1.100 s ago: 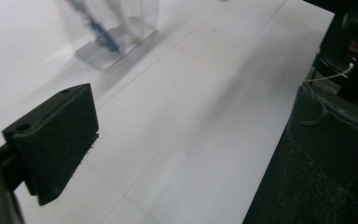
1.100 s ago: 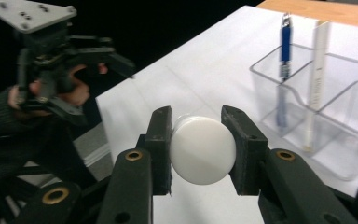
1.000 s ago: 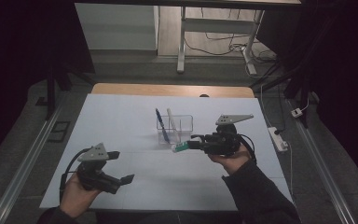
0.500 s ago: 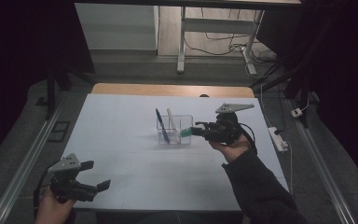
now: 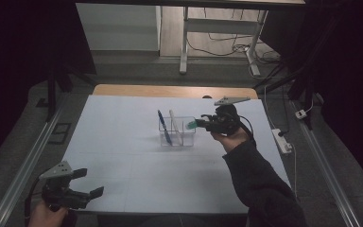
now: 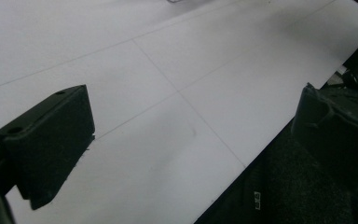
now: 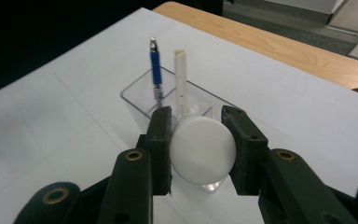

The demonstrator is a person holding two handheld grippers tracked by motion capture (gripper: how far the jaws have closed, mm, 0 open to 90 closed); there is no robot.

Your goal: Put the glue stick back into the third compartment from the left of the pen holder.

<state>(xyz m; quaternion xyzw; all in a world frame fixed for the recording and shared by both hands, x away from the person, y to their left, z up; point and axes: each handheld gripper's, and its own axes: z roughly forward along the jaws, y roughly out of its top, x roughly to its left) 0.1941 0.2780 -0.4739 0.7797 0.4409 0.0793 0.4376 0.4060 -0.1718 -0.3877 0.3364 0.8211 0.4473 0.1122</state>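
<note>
The right hand-held gripper (image 7: 199, 151) sits low in the centre of the right gripper view, its two black jaws pinching a round white object, a cap (image 7: 202, 149) or lid seen face-on; in the high view the same right hand-held gripper (image 5: 196, 124) lies right of centre, and the thing at its tip looks teal-green there (image 5: 190, 125), so what it is cannot be told for sure. It is held just at the right edge of a clear holder (image 5: 176, 131), a small box with compartments, which stands on the white tabletop (image 5: 123, 127) near the middle of the frame. In the right gripper view the holder (image 7: 142, 93) lies just beyond the jaws, toward upper centre. A blue pen (image 7: 155, 70) leans in its left compartment and a white pen (image 7: 181, 81) stands just beside it to the right; the high view shows the blue pen (image 5: 163, 126) and the white pen (image 5: 174, 124) tilted the same way. The person's right hand (image 5: 231, 137) and dark sleeve (image 5: 260, 184) run down to the lower right. The left hand-held gripper (image 5: 84, 185) is in the lower left corner of the high view, at the tabletop's near edge, well apart from the holder, with its jaws spread wide and empty; the left gripper view shows one jaw at lower left and the other at the right, over bare white tabletop (image 6: 177, 60).
</note>
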